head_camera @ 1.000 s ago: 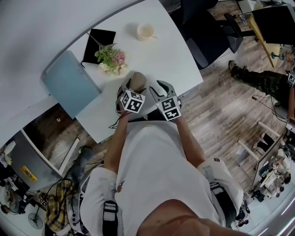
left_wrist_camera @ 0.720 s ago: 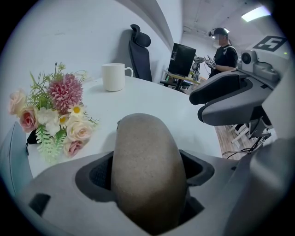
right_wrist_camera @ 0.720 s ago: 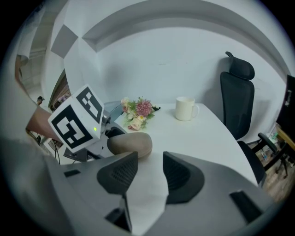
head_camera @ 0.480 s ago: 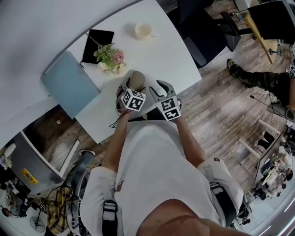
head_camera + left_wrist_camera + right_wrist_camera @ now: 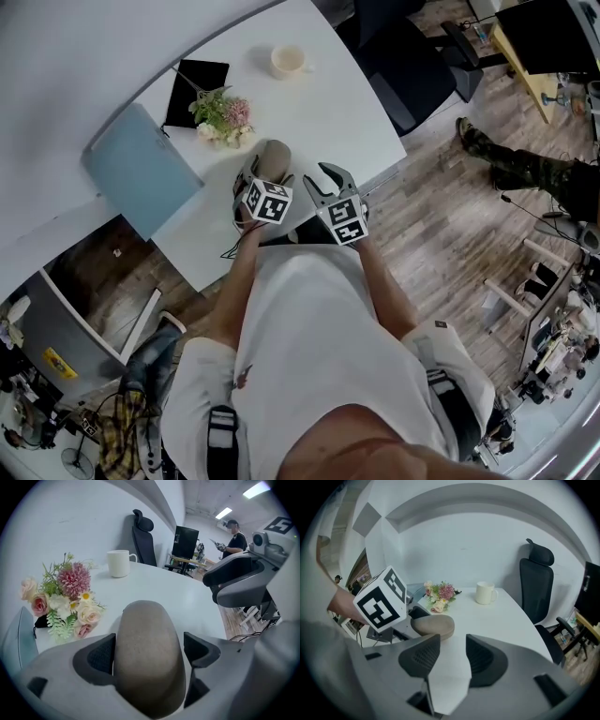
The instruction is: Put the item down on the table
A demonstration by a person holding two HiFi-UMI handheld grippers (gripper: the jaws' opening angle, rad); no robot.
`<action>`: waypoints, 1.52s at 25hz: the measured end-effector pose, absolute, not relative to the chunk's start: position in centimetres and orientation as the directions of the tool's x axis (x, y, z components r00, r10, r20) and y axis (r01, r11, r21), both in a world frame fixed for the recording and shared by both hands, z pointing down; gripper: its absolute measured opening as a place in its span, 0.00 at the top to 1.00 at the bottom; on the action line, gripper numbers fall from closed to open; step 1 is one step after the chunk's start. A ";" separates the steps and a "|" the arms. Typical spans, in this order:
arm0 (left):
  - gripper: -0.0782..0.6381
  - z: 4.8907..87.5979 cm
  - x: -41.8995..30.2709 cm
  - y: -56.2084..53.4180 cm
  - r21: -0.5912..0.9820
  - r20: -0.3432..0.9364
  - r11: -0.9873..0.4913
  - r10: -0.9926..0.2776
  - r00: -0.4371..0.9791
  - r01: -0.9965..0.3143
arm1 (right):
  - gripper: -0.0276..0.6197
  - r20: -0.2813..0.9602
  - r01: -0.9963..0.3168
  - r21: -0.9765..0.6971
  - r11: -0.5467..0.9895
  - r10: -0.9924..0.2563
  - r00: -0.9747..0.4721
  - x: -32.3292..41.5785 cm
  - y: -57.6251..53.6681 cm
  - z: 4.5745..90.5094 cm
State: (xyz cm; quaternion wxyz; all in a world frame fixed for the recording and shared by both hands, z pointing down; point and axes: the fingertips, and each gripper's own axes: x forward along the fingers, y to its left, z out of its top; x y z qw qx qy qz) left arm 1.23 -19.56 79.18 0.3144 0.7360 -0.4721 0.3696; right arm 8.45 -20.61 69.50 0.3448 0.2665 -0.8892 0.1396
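A tan suede shoe (image 5: 273, 156) lies on the white table (image 5: 328, 103) near its front edge. My left gripper (image 5: 259, 174) reaches over it from behind, and its jaws are opening. In the left gripper view the shoe (image 5: 147, 639) sits between the two pads with a gap on the right side, so nothing presses on it. My right gripper (image 5: 328, 176) hovers just right of the shoe, shut and empty. In the right gripper view the shoe (image 5: 434, 626) shows ahead, to the left of the right gripper (image 5: 449, 656).
A small bunch of flowers (image 5: 223, 117) lies behind the shoe. A white mug (image 5: 288, 61) stands farther back, with a black notebook (image 5: 195, 92) at the left. A light blue board (image 5: 141, 169) hangs over the table's left edge. A black office chair (image 5: 412, 66) stands at the right.
The left gripper's jaws stand a little wider around the shoe. Both grippers and the shoe stay in nearly the same place.
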 end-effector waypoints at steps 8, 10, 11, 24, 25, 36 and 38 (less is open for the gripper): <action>0.25 76.1 0.9 -19.2 0.123 0.783 -0.349 -0.541 0.307 -0.929 | 0.68 0.668 -0.571 -0.031 0.820 -0.408 -0.622 7.9 -19.9 68.0; 0.25 74.6 0.6 -19.2 0.118 0.754 -0.341 -0.581 0.307 -0.933 | 0.67 0.645 -0.584 -0.011 0.812 -0.440 -0.624 7.8 -20.1 66.8; 0.25 73.7 0.4 -19.3 0.111 0.734 -0.336 -0.606 0.305 -0.935 | 0.67 0.629 -0.592 0.004 0.806 -0.463 -0.625 7.8 -20.3 66.1; 0.44 55.5 -4.1 -21.0 -0.037 0.291 -0.280 -0.921 0.258 -0.959 | 0.61 0.346 -0.662 0.131 0.738 -0.660 -0.667 6.0 -22.9 52.7; 0.44 54.3 -4.4 -21.0 -0.044 0.261 -0.275 -0.931 0.254 -0.960 | 0.60 0.328 -0.664 0.133 0.736 -0.665 -0.671 5.8 -22.9 51.8; 0.44 48.6 -7.3 -19.0 -0.075 0.125 -0.201 -0.974 0.191 -0.977 | 0.52 0.228 -0.683 0.150 0.715 -0.697 -0.679 4.9 -22.2 47.0; 0.44 48.4 -7.4 -18.8 -0.089 0.121 -0.198 -0.975 0.187 -0.976 | 0.52 0.228 -0.679 0.149 0.719 -0.693 -0.684 4.9 -21.9 46.9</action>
